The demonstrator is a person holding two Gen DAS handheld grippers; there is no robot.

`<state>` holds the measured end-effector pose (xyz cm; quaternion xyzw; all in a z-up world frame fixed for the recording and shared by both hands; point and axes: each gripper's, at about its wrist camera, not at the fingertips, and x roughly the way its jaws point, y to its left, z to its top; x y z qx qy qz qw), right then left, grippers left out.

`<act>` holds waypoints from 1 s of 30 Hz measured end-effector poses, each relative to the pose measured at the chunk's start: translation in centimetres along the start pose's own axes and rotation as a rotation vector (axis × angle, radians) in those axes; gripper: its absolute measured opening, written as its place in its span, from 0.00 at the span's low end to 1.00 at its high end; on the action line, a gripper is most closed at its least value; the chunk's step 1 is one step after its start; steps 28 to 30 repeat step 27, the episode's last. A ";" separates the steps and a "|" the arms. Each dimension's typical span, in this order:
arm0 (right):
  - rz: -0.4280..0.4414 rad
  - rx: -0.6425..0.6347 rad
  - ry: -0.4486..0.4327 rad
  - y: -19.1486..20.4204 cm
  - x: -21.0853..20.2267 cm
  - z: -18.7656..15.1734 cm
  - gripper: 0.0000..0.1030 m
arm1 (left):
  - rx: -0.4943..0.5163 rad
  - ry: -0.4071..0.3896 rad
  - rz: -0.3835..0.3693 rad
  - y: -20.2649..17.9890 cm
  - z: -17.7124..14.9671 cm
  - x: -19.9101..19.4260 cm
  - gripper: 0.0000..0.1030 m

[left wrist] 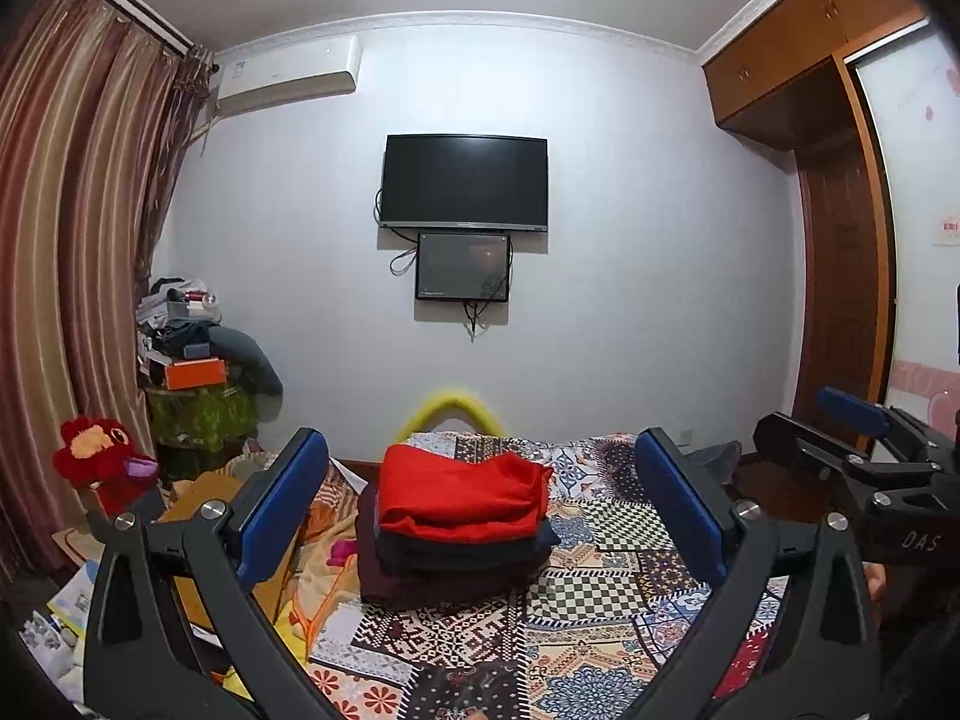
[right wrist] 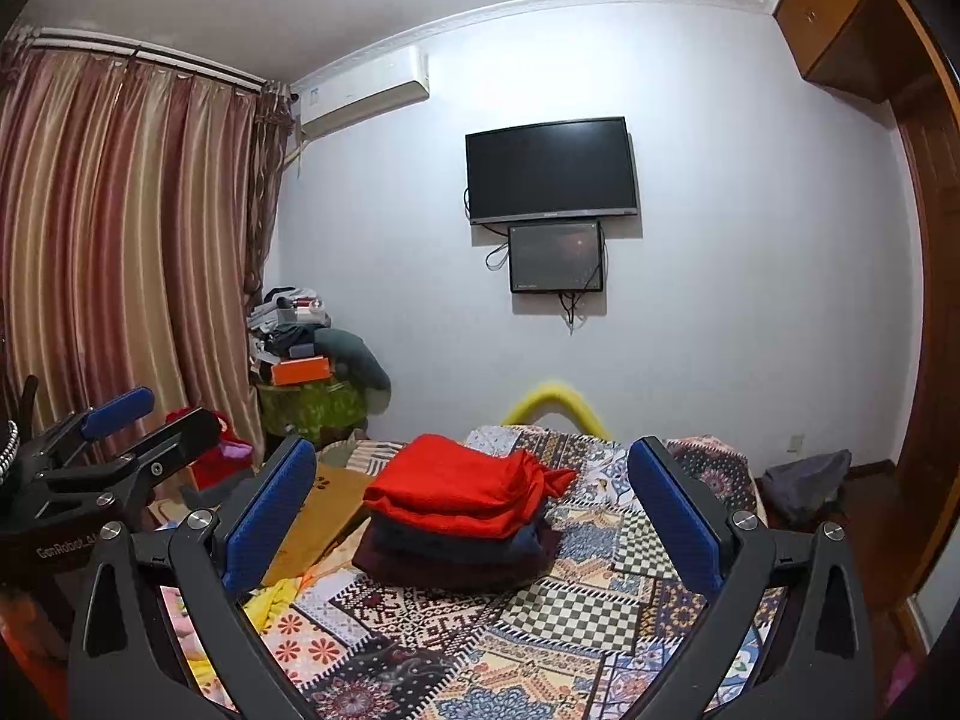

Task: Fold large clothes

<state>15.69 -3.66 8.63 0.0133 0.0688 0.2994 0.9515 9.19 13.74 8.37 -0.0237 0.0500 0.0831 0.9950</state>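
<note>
A stack of folded clothes lies on the patchwork bedspread: a red garment on top, a dark navy one under it, a maroon one at the bottom. The stack also shows in the right wrist view, with the red garment on top. My left gripper is open and empty, held above the bed short of the stack. My right gripper is open and empty too, beside the left one. The right gripper shows at the left view's right edge; the left gripper shows at the right view's left edge.
A yellow padded bed rail stands at the bed's far end. A TV hangs on the wall. A cluttered pile and red plush toy stand left by the curtains. A wooden wardrobe is right.
</note>
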 end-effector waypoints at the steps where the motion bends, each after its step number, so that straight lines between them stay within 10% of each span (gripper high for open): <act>1: 0.000 0.002 0.001 0.0 0.0 -0.1 1.00 | -0.004 0.003 -0.002 0.0 0.0 0.1 1.00; 30: -0.002 0.020 0.027 -0.2 0.5 -0.5 1.00 | -0.004 0.029 -0.006 -0.1 -1.0 0.8 1.00</act>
